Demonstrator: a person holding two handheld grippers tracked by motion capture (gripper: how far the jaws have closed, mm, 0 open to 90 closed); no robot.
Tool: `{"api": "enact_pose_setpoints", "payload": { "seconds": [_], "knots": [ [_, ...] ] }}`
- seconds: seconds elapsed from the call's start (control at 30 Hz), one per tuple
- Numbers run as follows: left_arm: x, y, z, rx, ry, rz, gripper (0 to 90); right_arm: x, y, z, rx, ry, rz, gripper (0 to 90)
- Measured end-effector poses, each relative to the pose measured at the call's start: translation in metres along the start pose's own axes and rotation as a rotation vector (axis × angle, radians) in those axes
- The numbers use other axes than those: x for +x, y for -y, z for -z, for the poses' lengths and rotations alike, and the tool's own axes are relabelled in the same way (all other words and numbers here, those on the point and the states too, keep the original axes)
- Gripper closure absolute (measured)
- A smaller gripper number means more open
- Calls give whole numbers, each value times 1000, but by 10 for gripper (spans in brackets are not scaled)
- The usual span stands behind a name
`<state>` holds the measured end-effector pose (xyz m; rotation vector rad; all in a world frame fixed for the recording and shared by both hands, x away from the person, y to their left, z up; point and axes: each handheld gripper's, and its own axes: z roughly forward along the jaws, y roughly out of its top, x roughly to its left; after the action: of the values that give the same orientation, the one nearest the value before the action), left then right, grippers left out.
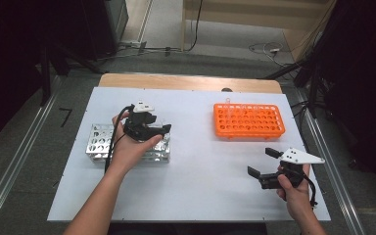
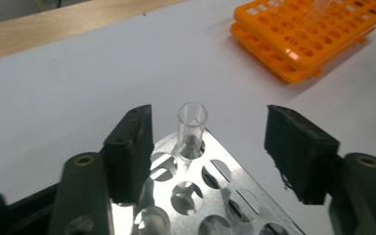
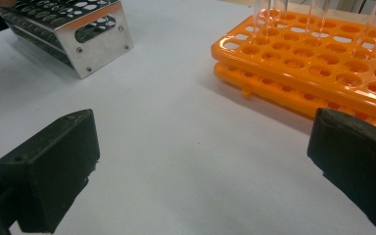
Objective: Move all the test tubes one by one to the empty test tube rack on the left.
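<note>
1. Tube: clear glass, upright in metal rack corner hole, at table's 9 o'clock.
2. Left gripper jaws apart around tube, not touching; right gripper wide, empty.
3. White table, orange rack at 2 o'clock, grey floor.

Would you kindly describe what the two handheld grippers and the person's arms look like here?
Both grippers are black. The left gripper has two blocky black jaws on arms with brass-coloured screw holes; a black cable trails from it along the forearm. The right gripper carries a pale three-cornered plate with dark dots on top, and a black cable loops by the wrist. The forearms are bare, with no sleeves showing.
</note>
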<state>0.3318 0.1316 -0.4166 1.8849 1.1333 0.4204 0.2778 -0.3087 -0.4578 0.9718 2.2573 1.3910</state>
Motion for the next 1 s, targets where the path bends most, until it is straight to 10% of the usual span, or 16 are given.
{"api": "enact_pose_setpoints", "payload": {
  "seconds": [0.37, 0.63, 1.0],
  "knots": [
    [-14, 29, 34, -111, 88, -3, 28, -7, -7, -8, -3, 16, -19, 0],
    [-22, 51, 47, -181, 150, 22, 0, -16, -16, -12, -20, 31, -30, 0],
    [-28, 67, 54, -226, 169, -41, 0, -40, -39, -28, -31, 81, -46, 0]
  ]
}}
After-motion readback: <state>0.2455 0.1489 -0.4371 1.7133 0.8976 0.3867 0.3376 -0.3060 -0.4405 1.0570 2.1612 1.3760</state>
